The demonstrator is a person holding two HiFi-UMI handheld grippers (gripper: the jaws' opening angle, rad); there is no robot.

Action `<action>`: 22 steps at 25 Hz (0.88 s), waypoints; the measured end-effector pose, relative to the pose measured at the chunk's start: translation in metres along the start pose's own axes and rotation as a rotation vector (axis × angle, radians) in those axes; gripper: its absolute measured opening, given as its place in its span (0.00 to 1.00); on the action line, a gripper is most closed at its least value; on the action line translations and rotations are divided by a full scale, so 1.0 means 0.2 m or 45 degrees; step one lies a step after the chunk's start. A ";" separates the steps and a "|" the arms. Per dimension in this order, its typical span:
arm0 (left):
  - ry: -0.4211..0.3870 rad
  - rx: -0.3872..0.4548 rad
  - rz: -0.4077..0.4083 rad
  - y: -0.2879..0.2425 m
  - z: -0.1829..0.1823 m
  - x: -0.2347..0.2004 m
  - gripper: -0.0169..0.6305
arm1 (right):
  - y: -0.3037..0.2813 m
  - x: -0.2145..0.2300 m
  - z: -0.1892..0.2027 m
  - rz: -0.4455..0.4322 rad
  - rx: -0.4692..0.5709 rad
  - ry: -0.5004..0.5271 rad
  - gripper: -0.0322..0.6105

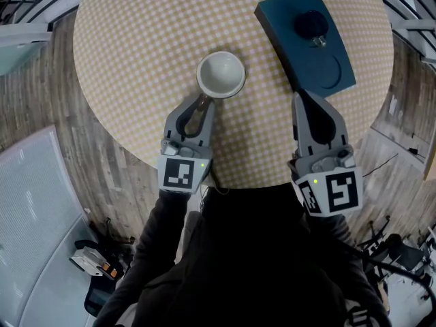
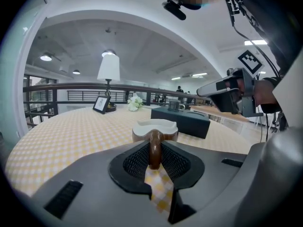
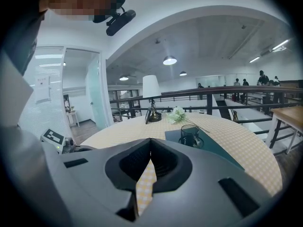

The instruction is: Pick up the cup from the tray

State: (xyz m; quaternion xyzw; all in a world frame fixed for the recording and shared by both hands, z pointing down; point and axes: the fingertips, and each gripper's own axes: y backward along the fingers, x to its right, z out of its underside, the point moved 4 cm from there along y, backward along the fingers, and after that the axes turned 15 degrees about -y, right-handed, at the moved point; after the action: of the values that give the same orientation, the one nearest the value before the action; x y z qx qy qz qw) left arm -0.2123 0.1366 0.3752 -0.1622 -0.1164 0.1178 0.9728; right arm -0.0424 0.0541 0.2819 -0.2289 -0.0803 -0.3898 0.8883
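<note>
A brown cup point(image 1: 221, 73) with a white inside stands on the checkered round table point(image 1: 136, 60), left of the dark tray point(image 1: 334, 80). My left gripper point(image 1: 204, 101) reaches it from the near side. In the left gripper view the cup's brown handle point(image 2: 155, 148) stands upright between the pads, which lie against it on both sides. A dark glass cup point(image 1: 310, 26) sits at the tray's far end and shows in the right gripper view as well point(image 3: 190, 135). My right gripper point(image 1: 303, 97) hovers at the tray's near corner, shut on nothing point(image 3: 150, 141).
At the table's far side are a lamp point(image 2: 108, 72), a small picture frame point(image 2: 101, 104) and white flowers point(image 2: 135, 103). The table's near edge runs just under both grippers, with wooden floor point(image 1: 102, 176) below. A railing point(image 3: 227, 91) runs behind the table.
</note>
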 end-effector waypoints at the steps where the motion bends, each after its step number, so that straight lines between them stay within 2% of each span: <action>1: -0.004 -0.006 0.002 0.00 0.01 0.00 0.13 | 0.00 -0.01 0.00 -0.002 -0.001 0.002 0.05; 6: -0.026 -0.031 0.005 0.02 0.07 0.02 0.15 | -0.01 -0.02 0.00 -0.014 -0.006 0.010 0.05; 11: -0.016 -0.018 -0.021 0.02 0.06 0.02 0.15 | -0.02 -0.04 0.00 -0.029 -0.012 0.018 0.05; 16: -0.050 -0.026 -0.037 0.04 0.05 0.00 0.16 | -0.04 -0.04 -0.01 -0.048 -0.017 0.019 0.05; 22: -0.039 -0.047 -0.124 0.16 0.02 0.00 0.17 | -0.04 -0.07 -0.01 -0.098 0.000 0.009 0.05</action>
State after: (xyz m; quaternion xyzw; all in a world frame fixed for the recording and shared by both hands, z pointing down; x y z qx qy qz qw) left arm -0.2204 0.1676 0.3676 -0.1727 -0.1411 0.0707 0.9723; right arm -0.0571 0.0584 0.2790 -0.2242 -0.0860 -0.4245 0.8730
